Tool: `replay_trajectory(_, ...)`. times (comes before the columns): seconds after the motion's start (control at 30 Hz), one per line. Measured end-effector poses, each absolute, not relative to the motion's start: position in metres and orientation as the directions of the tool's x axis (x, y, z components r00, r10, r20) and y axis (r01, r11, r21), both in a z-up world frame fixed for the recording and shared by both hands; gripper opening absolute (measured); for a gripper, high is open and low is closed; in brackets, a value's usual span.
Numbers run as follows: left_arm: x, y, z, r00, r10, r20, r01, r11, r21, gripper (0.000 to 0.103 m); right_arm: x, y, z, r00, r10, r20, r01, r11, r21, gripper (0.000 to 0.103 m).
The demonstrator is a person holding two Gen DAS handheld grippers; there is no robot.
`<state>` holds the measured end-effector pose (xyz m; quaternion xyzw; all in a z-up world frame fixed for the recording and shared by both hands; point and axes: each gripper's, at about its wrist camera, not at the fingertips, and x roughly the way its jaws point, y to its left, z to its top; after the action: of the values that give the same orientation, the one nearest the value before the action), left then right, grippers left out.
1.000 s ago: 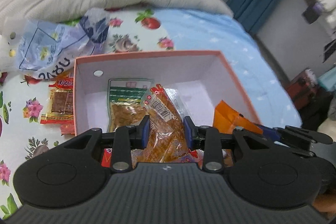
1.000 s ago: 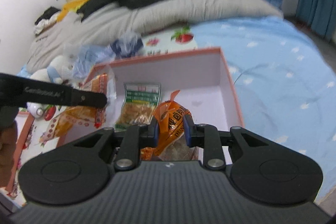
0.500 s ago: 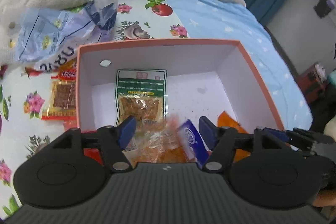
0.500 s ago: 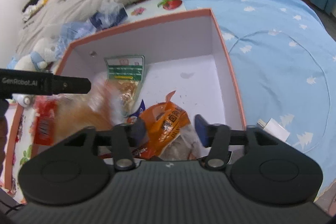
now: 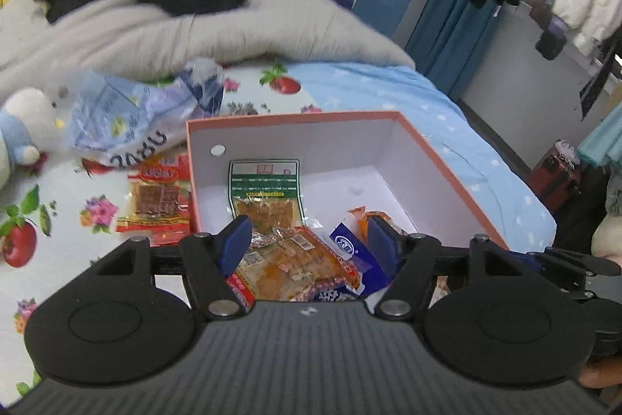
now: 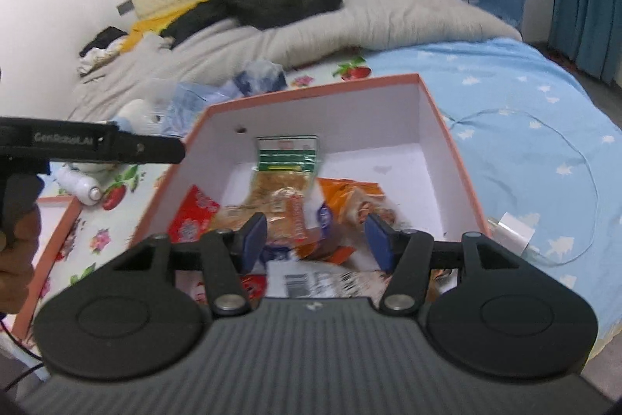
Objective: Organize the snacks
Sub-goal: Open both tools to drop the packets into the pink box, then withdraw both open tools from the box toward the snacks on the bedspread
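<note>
Hovering over the box (image 5: pixel 447 162), both grippers (image 5: pixel 307 240) (image 6: pixel 317 240) hold their jaws apart, empty. Packets (image 5: pixel 299 265) lie piled at the box's near end; one red packet (image 5: pixel 161 199) lies just outside its left wall. Light, crinkly, slippery film: pinching a sealed edge should work best.

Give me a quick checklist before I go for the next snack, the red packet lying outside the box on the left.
1. Left gripper open and empty: ok, jaws spread, nothing pinched.
2. Right gripper open and empty: ok.
3. Dropped snacks inside the box: ok, the orange-brown packet and green-label packet lie within its walls.
4. Red packet reachable: ok, it lies flat on the floral sheet against the box's left wall.
5. Packet clear of the crumpled plastic bag: cannot tell, their edges meet.
6. More snacks left elsewhere: cannot tell.
</note>
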<state>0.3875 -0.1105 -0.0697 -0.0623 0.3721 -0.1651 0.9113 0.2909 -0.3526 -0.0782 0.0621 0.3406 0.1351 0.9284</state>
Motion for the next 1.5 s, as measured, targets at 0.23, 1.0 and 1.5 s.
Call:
replay_trajectory(0.23, 0.327, -0.109, -0.071, 0.758, -0.275, -0.592, 0.259, 0.959, -0.113, 0.071, 0.249, -0.325, -0.082, 0.795, 0.266, -0.545, -0.196, 0.963, 0.184, 0.058)
replay_trajectory(1.0, 0.209, -0.034, -0.078, 0.812, -0.232, -0.535, 0.189, 0.973, -0.134, 0.071, 0.147, -0.26, -0.093, 0.834, 0.28, -0.474, -0.229, 0.959, 0.165, 0.058)
replay_trajectory(1.5, 0.118, 0.034, -0.102, 0.784, -0.209, -0.584, 0.09, 0.97, -0.226, 0.071, 0.079, -0.21, -0.113, 0.796, 0.308, -0.52, -0.266, 0.951, 0.156, 0.058)
